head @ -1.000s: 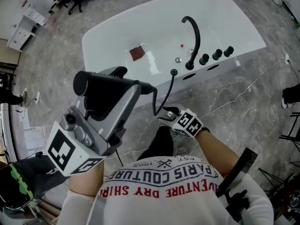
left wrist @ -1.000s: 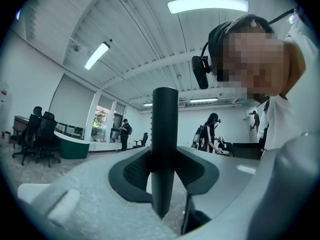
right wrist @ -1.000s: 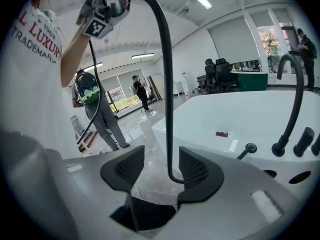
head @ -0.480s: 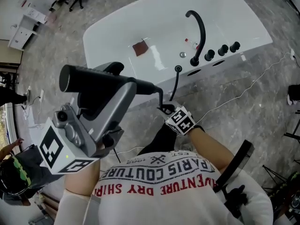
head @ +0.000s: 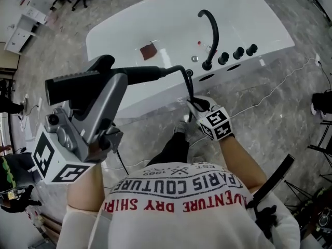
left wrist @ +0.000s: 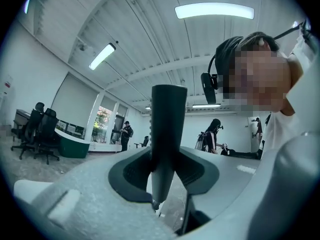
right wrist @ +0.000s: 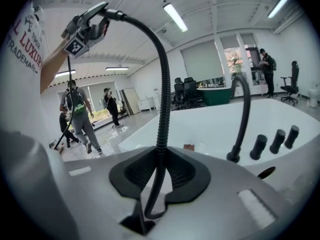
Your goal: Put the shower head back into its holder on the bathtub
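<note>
Head view: "PARIS COUTURE" shirt (head: 181, 219) below black shower head (head: 78, 81)

The left arm is bent and raised, with its forearm upright. The left gripper (head: 111, 84) points level, and its jaws are clamped on the shower head (head: 140, 75) handle. The right arm reaches forward and lower. The right gripper (head: 193, 105) tilts downward, its jaws closing on the hose (right wrist: 161, 84), which runs between them with their tips touching it.

Grip: left gripper (left wrist: 163, 176) clamped on dark shower head (left wrist: 168, 124), handle upright | Far left: office chairs (left wrist: 37, 134) | Behind: people (left wrist: 214, 135) standing
</note>
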Available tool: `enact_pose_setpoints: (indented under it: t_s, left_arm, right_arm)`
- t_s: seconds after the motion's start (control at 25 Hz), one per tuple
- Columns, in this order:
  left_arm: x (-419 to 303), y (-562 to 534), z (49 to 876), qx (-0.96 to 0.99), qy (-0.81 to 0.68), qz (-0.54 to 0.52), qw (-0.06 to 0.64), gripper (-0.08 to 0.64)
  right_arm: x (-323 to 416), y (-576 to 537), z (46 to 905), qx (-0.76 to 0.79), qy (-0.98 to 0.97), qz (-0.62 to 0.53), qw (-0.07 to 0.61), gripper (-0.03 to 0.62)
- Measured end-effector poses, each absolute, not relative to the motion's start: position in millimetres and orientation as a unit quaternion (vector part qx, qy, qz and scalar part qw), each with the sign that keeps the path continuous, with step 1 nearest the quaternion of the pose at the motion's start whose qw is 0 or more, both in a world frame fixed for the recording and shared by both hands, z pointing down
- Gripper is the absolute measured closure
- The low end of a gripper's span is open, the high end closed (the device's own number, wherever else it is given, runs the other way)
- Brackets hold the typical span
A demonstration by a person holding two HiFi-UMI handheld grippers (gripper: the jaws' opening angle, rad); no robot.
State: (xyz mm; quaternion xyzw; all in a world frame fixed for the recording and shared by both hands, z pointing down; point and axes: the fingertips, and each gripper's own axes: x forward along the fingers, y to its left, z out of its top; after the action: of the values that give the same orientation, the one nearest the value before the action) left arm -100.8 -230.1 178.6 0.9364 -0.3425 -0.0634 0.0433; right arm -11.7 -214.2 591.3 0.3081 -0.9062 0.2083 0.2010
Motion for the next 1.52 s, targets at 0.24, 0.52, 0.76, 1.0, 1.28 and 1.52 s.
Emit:
enact_pose_setpoints:
  t_s: [0.24,0.52,0.76,1.0,1.28,1.52]
  left_arm:
    - [-93.1,-217.6,181.5,0.933,-0.349,-0.08,0.039,0.428]
    - [-115.4,-219.0,159.2,0.929,-0.355,-0.099,0.031,0.43]
    - [-147.3,-223.1,147.2,0.92,-0.373,-0.119,0.027,0.43]
    - [-164.5,-228.2,140.5,0.914,-0.384,-0.129,0.012,0.43]
    - [-185.8,-239.2,146.5,0.909,-0.395,-0.134,0.015,0.43]
    - [-196.2,-254.8,178.7,0.907,-0.402,-0.121,0.044,0.43]
  right_arm:
    - [65.9,-252.5,545.7,0.388,-0.889,0.169,0.172,0.531]
    - [74.1,-286.7,462.9,0.421,-0.889,0.134,0.126,0.531]
    - [68.6,-313.7,393.3,0.443,-0.887,0.102,0.077,0.531]
    - [60.3,-339.7,345.3,0.45,-0.89,0.053,0.05,0.531]
    - [33.4,-364.0,344.0,0.44,-0.895,0.037,0.063,0.531]
    - [26.2,-373.2,400.3,0.439,-0.89,0.062,0.106,0.531]
